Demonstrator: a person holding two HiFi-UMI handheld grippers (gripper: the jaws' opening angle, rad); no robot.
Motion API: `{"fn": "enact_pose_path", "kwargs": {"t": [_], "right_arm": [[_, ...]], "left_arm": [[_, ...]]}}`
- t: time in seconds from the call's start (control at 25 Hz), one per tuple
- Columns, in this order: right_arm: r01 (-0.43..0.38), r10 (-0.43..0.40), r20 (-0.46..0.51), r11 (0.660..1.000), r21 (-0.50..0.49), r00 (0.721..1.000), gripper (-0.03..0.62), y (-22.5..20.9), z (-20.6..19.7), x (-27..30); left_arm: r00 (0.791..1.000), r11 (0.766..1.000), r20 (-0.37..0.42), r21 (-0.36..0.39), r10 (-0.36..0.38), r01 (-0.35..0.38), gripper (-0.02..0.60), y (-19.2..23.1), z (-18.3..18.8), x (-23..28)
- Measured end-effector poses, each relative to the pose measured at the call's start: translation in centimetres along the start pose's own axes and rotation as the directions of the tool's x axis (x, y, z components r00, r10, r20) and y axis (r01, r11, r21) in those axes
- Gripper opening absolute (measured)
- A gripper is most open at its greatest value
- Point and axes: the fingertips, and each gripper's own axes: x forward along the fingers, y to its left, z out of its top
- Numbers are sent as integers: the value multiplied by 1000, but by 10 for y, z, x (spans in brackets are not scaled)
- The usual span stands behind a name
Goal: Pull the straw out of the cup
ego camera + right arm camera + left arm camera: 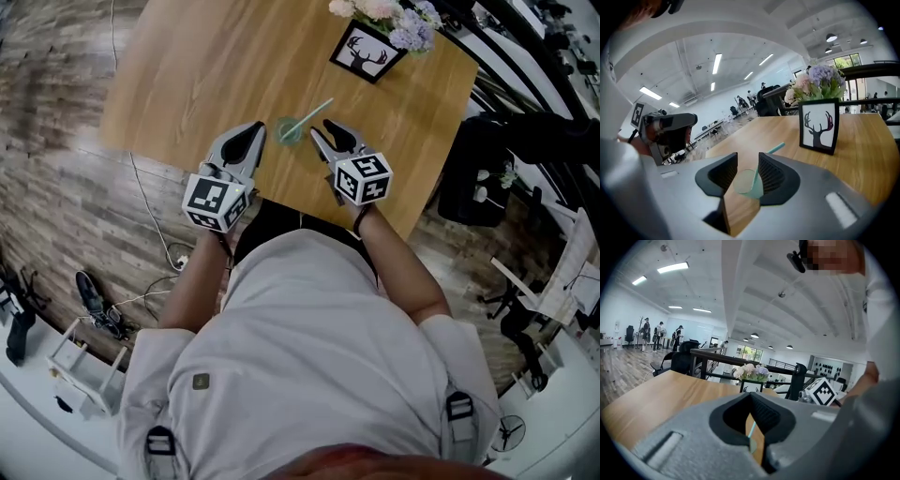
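Approach step: neither tool touches the straw (310, 114), which leans in the cup (289, 130) near the front edge of the table (197, 66). The right tool (748, 156) has its jaws wide apart and empty, with the cup just ahead between them. The left tool (256, 129), jaws together and holding nothing, sits beside the cup. The next move likely calls for closing on the straw and lifting along its tilt. A deer picture (367, 52) and flowers (388, 13) stand well behind and obstruct nothing.
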Motion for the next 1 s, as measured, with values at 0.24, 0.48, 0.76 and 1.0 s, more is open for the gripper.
{"fn": "enact_pose_path", "kwargs": {"t": [0.24, 0.48, 0.76, 1.0], "right_arm": [[28, -25, -47, 997, 71, 999, 153, -21, -20, 30], [23, -17, -76, 996, 84, 997, 153, -25, -32, 53], [19, -13, -89, 997, 71, 996, 116, -23, -35, 69], [-7, 11, -85, 999, 50, 996, 46, -14, -32, 70]], "left_arm": [[999, 999, -29, -26, -27, 26, 5, 18, -12, 13], [997, 998, -58, -39, -48, 45, 5, 27, -28, 21], [996, 998, -68, -46, -52, 49, 5, 37, -34, 20], [997, 998, -63, -44, -44, 41, 5, 39, -33, 15]]}}
